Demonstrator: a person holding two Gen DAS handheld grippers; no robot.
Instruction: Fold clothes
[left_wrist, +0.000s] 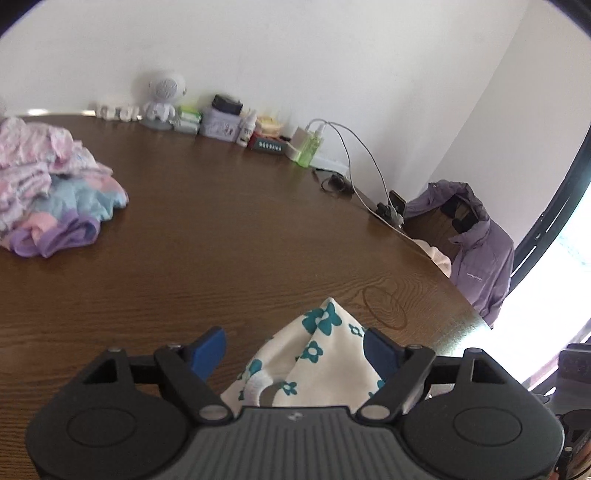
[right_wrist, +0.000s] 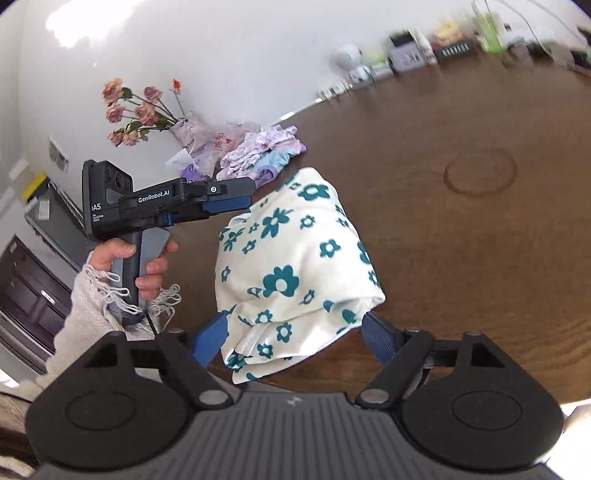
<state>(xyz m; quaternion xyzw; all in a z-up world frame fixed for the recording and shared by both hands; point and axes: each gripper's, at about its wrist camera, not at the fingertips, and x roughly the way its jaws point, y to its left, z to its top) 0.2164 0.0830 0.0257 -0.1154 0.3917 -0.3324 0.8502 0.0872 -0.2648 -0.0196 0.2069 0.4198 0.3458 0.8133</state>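
Garment folded, floral, lying on tabletop at 12 o'clock of right gripper, both grippers released around it, left gripper too; back out level without snagging folds, then fetch from pile

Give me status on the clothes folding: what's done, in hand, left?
Done: the white floral garment lies as a folded bundle on the table. In hand: nothing gripped; the left gripper and right gripper both stand open around its edges, pads not pressing. Left: the pile of pastel clothes at the far side looks rumpled, apparently unfolded.
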